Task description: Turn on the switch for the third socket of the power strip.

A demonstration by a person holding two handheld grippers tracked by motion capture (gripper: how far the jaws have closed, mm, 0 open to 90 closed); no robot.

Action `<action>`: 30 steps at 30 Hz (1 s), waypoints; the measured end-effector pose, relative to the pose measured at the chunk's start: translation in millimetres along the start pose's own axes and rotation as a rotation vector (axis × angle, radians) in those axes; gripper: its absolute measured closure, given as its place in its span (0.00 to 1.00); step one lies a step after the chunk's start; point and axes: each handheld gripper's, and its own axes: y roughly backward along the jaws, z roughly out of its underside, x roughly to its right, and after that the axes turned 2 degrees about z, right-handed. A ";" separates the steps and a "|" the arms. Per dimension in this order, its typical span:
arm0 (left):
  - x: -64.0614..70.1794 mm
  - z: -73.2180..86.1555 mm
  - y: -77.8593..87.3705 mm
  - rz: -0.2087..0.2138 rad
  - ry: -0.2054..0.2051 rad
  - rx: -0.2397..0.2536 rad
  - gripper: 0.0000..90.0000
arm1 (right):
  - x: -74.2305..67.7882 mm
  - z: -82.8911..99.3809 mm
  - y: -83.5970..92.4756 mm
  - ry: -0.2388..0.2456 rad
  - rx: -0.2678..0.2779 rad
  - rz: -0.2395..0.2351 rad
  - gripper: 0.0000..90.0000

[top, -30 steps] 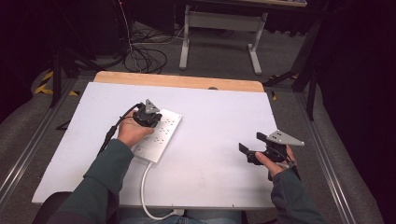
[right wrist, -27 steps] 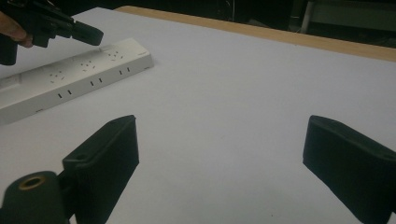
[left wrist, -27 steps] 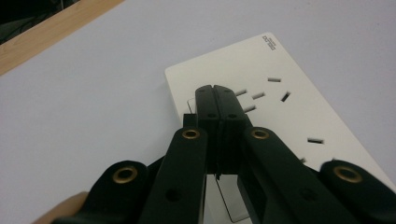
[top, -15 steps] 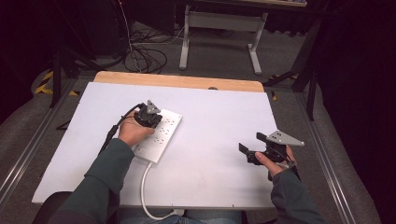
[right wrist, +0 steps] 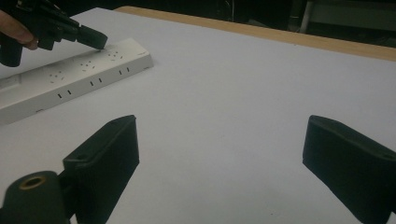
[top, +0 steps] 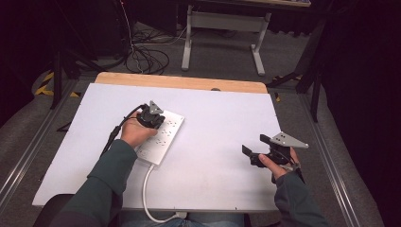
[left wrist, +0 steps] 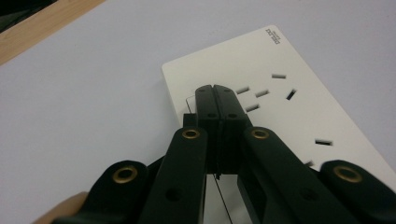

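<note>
Power strip: a white, flat, rectangular plastic power strip (top: 161,137) with rows of socket slots lies on the left half of the table, set at a slant, its far end pointing toward the table's middle.
Cord: a white cable (top: 147,189) runs from the strip's near end to the near edge of the table.
Left gripper: a black two-jaw gripper (top: 158,124) held in the person's left hand (top: 135,134) points down at the far end of the strip; its tips rest on or just above the strip's top face, beside a group of slots.
Left jaws: pressed fully together, with nothing between them.
Right gripper: a black two-jaw gripper (top: 249,152) with a grey three-cornered plate on top, held in the right hand (top: 274,164) over the right, near part of the table, well apart from the strip.
Right jaws: spread wide, empty, pointing left across bare table.
Table: a white rectangular tabletop (top: 222,123) with a light wooden strip along its far edge.
</note>
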 end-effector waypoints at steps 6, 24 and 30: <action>-0.4 0.6 -1.3 0.007 0.012 0.000 1.00 | 1.0 0.6 1.1 0.002 0.002 0.003 0.12; 0.3 4.5 -0.1 0.008 0.034 0.008 1.00 | -1.6 -0.7 -0.3 0.009 0.000 0.001 0.12; 2.3 6.4 -0.3 -0.005 0.035 0.024 1.00 | -1.2 -1.0 -1.2 0.012 0.002 -0.003 0.12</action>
